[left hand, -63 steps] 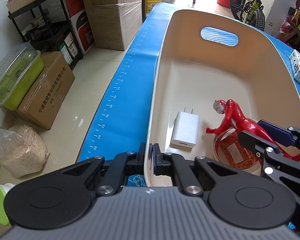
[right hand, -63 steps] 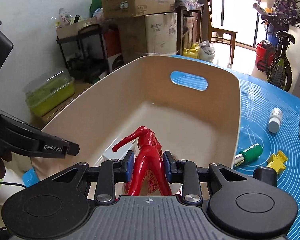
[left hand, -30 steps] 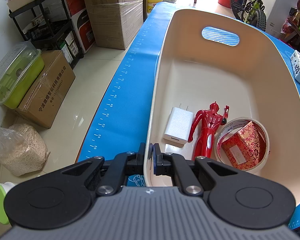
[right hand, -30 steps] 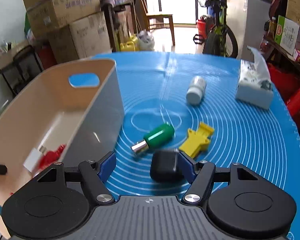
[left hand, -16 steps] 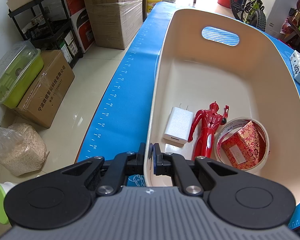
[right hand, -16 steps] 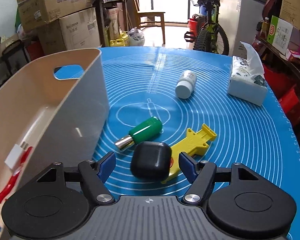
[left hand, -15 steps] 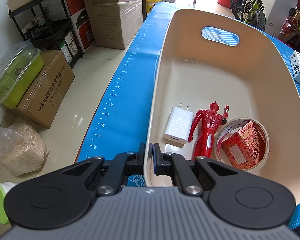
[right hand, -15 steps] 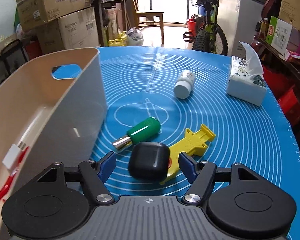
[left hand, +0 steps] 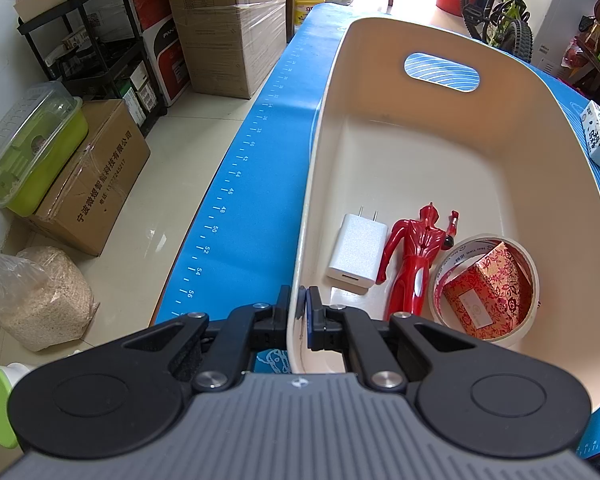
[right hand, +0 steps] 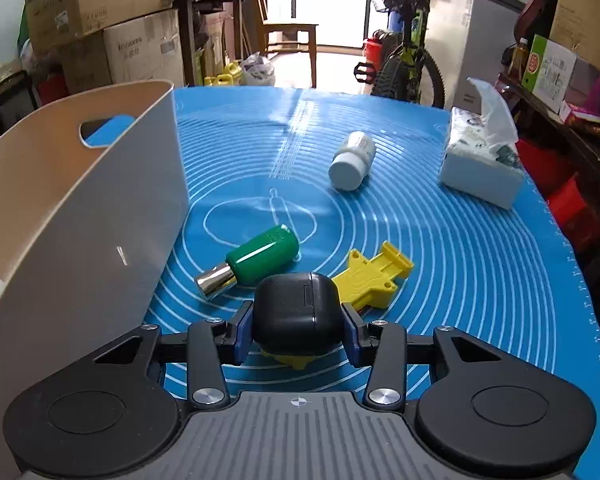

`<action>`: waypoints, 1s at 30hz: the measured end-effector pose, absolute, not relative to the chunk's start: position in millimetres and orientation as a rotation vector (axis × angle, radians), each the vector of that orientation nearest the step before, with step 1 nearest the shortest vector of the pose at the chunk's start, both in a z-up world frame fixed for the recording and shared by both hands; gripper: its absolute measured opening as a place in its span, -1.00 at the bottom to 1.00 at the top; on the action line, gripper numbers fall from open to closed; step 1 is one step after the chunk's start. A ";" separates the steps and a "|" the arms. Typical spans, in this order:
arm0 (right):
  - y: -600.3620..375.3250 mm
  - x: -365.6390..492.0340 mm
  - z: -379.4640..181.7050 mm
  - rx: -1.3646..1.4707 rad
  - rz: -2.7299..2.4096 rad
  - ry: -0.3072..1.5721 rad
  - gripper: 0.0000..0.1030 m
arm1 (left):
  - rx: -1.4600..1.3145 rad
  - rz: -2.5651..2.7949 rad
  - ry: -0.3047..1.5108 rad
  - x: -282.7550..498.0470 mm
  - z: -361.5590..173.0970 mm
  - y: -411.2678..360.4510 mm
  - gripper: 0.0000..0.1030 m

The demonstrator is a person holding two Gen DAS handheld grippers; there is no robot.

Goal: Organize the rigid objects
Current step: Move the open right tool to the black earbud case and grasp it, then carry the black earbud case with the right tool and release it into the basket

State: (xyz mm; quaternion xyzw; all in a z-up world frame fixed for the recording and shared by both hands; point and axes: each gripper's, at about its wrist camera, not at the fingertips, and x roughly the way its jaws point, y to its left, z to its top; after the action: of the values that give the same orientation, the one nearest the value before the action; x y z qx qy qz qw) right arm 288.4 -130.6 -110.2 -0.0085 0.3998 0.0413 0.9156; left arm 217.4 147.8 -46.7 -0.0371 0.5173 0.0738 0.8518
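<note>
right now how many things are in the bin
4: white charger, red figure beside it, tape roll at right, red patterned box inside the roll. Near corner is hidden.

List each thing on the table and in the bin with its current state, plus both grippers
Bin: upright, rim clamped by left gripper.
Charger: flat in bin.
Red figure: lying in bin.
Tape roll: flat in bin, red box inside.
Black case: on mat, right gripper jaws just closed onto it.
Green bottle: on its side.
White bottle: on its side.
Yellow toy: flat, partly under case.
Tissue pack: open.
</note>
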 end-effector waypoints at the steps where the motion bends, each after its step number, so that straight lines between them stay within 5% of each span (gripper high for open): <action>1: -130.7 287.4 -108.7 -0.021 0.081 0.812 -0.04 | -0.078 0.155 1.089 217.3 -46.8 147.9 -0.84; 30: -85.4 254.2 -12.3 0.106 0.281 0.530 -0.05 | -0.074 0.156 1.088 217.3 -46.9 147.4 -0.84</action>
State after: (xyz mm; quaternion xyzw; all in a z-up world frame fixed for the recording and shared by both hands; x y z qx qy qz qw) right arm 254.2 -85.4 -12.3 0.0522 0.2608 0.1384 0.9540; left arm 217.3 147.4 -46.9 -0.0352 0.5168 0.0743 0.8522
